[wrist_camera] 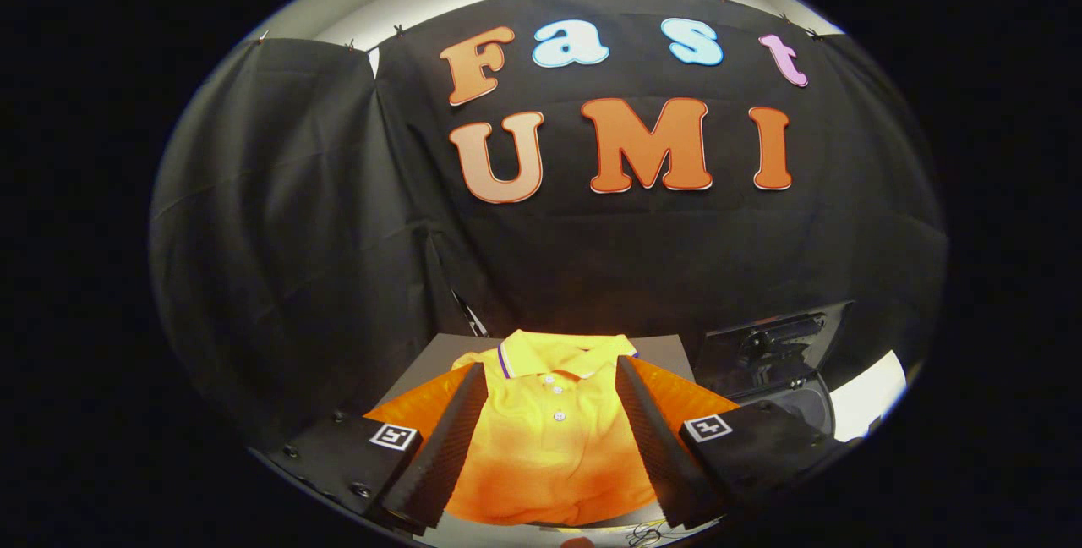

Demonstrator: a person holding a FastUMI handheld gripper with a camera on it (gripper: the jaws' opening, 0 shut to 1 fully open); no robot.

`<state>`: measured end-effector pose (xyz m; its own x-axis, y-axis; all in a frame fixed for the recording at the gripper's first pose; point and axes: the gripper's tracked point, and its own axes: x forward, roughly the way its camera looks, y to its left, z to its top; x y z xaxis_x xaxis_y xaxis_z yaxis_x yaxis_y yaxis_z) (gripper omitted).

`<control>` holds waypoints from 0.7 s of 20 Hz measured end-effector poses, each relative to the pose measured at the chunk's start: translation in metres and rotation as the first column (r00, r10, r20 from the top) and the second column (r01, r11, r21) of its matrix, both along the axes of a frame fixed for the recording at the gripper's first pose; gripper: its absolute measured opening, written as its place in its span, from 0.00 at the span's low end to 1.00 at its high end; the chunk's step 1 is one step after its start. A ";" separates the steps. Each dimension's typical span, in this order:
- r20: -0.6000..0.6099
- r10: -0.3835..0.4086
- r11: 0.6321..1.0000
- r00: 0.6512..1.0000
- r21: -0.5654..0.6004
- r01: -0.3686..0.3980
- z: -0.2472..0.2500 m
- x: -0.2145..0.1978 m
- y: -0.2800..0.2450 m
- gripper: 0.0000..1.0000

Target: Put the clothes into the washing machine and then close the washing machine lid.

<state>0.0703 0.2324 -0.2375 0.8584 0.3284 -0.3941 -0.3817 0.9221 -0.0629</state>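
The tongs (pixel 551 379) are standing wide open at the bottom centre of the frame, gripping nothing. A yellow-orange shirt (pixel 549 438) is lying flat on the grey tabletop (pixel 663 349), showing between the two fingers (pixel 448 446), collar pointing away toward the black cloth wall. At the lower right of the frame, just beyond the right finger, the washer (pixel 790 391) is sitting with its dark lid (pixel 773 341) raised.
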 end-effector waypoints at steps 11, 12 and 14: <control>-0.151 -0.027 0.996 0.988 -0.093 0.013 -0.086 0.023 0.006 0.99; -0.160 -0.034 0.995 0.986 -0.095 0.019 -0.090 0.025 0.004 0.99; -0.183 -0.048 0.995 0.982 -0.098 0.030 -0.099 0.029 0.000 0.99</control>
<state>0.0996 0.2328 -0.3365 0.7790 0.2497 -0.5751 -0.3587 0.9299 -0.0821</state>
